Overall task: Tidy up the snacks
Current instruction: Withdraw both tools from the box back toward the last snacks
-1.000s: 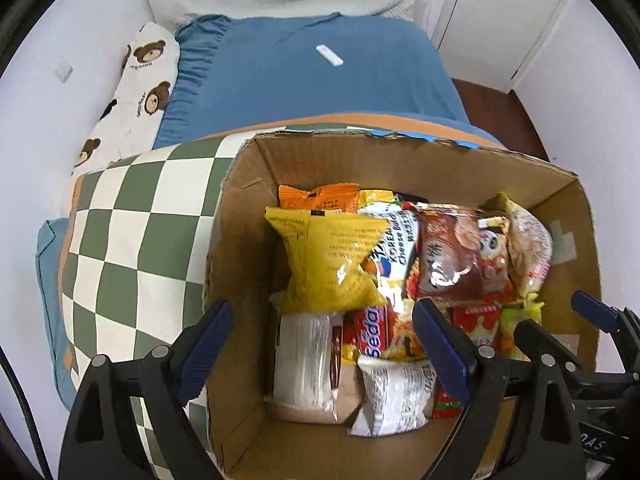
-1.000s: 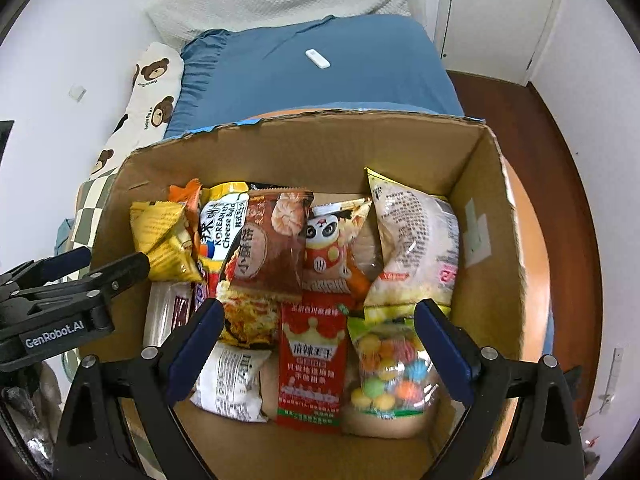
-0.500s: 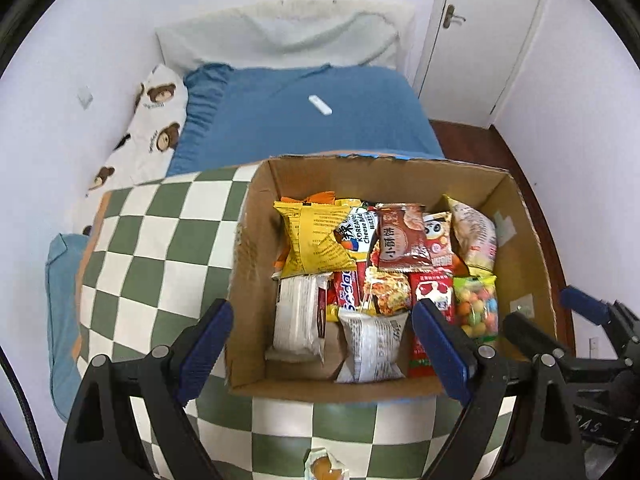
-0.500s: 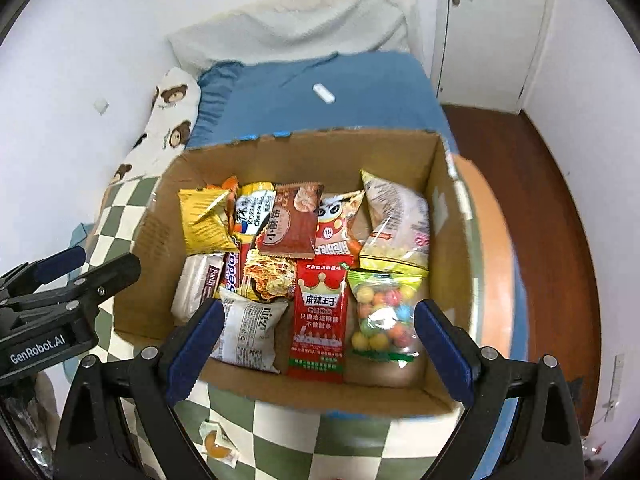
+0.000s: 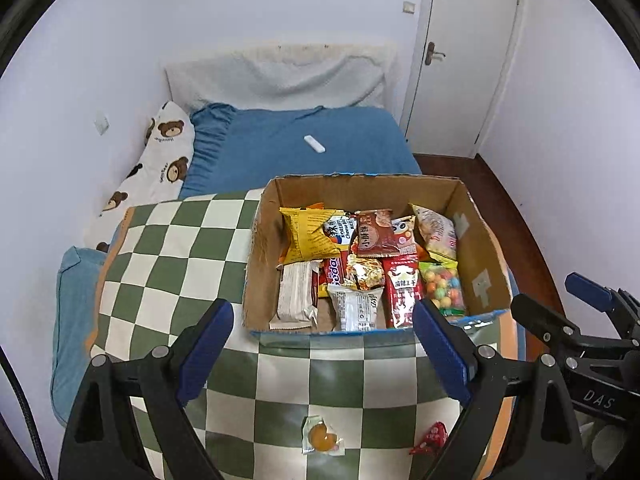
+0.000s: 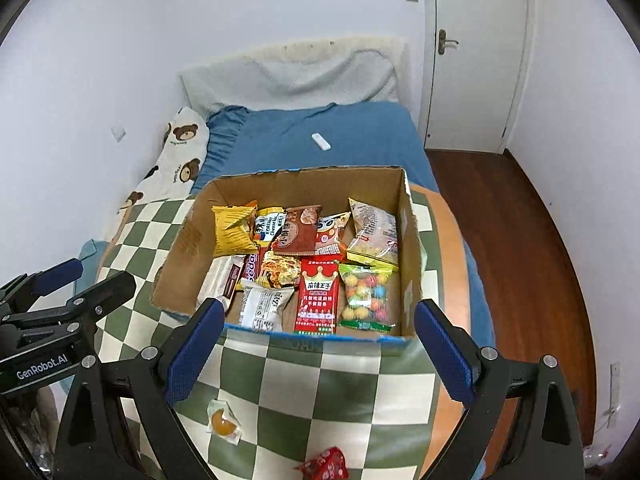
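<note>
A cardboard box (image 5: 486, 276) (image 6: 178, 252) stands on a green-and-white checked cloth (image 5: 168, 264) (image 6: 360, 392) and holds several snack packs, among them a yellow bag (image 5: 306, 234) (image 6: 234, 228) and a red packet (image 5: 404, 294) (image 6: 318, 296). A clear-wrapped orange sweet (image 5: 320, 436) (image 6: 222, 420) and a small red wrapped snack (image 5: 432, 438) (image 6: 326, 464) lie on the cloth in front of the box. My left gripper (image 5: 324, 350) and right gripper (image 6: 318, 350) are open and empty, held above the cloth short of the box.
A blue bed (image 5: 296, 148) with a white remote (image 5: 314, 144) and a bear-print pillow (image 5: 162, 164) lies behind the table. A white door (image 5: 464, 56) and dark wood floor (image 6: 520, 240) are at the right. The table's right edge (image 6: 460, 248) runs beside the box.
Both grippers have pulled back and up from over the box. The box now looks smaller, and the two loose snacks on the cloth have come into view.
</note>
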Available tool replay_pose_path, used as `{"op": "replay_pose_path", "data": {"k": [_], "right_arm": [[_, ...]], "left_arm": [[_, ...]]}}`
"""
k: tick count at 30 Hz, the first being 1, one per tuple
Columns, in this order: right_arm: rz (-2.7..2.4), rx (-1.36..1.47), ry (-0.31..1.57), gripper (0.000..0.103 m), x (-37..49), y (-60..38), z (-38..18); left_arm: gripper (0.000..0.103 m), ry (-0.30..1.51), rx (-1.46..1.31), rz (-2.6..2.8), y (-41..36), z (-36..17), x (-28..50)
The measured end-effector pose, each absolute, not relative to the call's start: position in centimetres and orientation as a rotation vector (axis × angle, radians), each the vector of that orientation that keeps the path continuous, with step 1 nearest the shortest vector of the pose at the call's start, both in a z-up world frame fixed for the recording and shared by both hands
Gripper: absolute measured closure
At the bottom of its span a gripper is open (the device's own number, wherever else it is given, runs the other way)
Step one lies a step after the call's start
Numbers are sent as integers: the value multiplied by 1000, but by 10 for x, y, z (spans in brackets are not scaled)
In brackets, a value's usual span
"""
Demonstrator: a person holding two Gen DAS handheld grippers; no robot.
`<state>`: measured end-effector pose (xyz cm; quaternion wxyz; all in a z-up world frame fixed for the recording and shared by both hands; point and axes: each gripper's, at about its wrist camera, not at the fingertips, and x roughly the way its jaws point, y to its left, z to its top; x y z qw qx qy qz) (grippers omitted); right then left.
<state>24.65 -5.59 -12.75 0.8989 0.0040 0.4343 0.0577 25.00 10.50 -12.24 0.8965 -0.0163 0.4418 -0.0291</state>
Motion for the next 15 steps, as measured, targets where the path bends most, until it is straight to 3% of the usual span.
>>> {"op": "replay_pose_path", "data": {"k": [15], "right_arm": [[102,30,804,5,192,-62,-99]], "left_arm": [[11,844,-25,-53,99,-108,202]]}}
